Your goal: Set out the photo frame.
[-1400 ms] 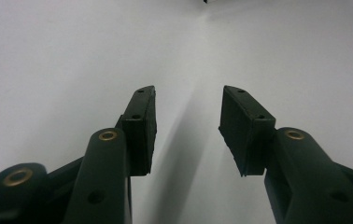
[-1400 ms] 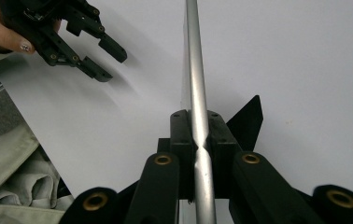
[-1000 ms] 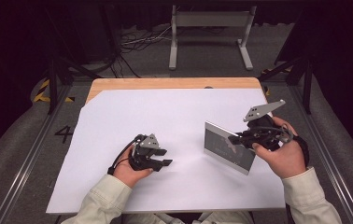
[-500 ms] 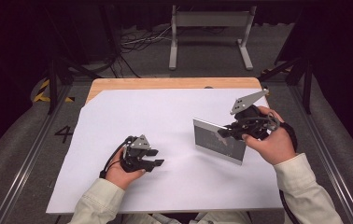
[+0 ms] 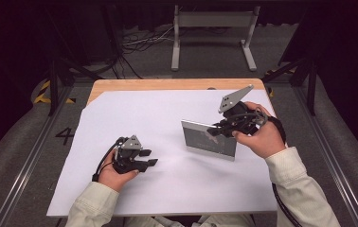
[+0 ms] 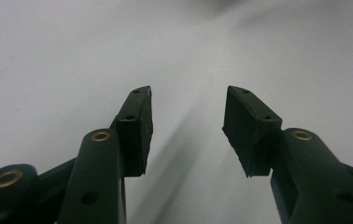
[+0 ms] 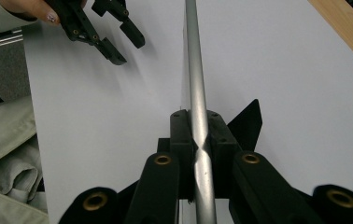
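Observation:
A flat grey panel with a silver rim [image 5: 204, 140] stands on edge above the white sheet [image 5: 167, 113], right of the middle. My right gripper [image 5: 213, 131] is shut on the panel's upper right edge. In the right gripper view the silver rim [image 7: 194, 56] runs straight up from between the pads, with the right gripper [image 7: 198, 122] clamped on it. My left gripper [image 5: 150, 158] rests low over the sheet at the front left, open with nothing in it. Its two pads stand apart in the left gripper view, where the left gripper [image 6: 187, 99] faces bare white sheet.
The white sheet covers most of a wooden table, whose far edge [image 5: 167, 84] shows bare. A metal stand [image 5: 213, 21] and cables lie on the floor beyond. Metal rails run along both sides. The left gripper [image 7: 118, 35] shows at the right gripper view's upper left.
My right gripper has carried the panel to the left and a little farther from the person. My left gripper has slid left, toward the sheet's front left.

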The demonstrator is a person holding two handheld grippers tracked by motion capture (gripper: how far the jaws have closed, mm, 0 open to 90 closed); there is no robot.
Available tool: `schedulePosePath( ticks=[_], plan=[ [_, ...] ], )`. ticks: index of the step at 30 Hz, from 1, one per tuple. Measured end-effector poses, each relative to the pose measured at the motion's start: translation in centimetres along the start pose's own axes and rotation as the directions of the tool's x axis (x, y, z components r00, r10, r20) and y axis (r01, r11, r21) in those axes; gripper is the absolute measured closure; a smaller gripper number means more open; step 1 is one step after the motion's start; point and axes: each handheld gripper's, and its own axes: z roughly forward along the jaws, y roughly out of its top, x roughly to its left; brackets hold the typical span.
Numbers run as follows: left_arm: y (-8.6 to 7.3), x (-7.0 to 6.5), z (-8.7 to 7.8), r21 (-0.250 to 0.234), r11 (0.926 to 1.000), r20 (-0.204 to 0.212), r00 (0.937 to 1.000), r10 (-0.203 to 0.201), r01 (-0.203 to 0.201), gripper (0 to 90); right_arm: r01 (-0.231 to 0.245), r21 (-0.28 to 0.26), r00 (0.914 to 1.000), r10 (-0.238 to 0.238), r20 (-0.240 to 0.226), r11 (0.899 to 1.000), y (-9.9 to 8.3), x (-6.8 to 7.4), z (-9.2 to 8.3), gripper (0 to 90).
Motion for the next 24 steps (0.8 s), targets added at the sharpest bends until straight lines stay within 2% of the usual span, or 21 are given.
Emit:
schedulePosePath(
  ticks=[10, 15, 24],
  plan=[
    [-0.5, 1.0, 0.0, -0.001, 0.9995, -0.018, 0.9994, -0.031, 0.031, 51.9, 0.069, -0.011, 0.9964, -0.069, -0.048, 0.998, 0.9, -0.3, 1.3, 83.8],
    [-0.8, 1.6, -0.1, -0.007, 0.9982, -0.023, 0.9980, -0.059, 0.059, 51.7, 0.085, -0.015, 0.9937, -0.086, -0.072, 0.996, 1.0, -0.6, 1.9, 83.8],
    [-0.9, 1.7, 0.0, -0.009, 0.9978, -0.018, 0.9976, -0.066, 0.066, 51.3, 0.116, -0.024, 0.9869, -0.118, -0.110, 0.993, 1.4, -0.8, 3.1, 83.8]
  ],
)
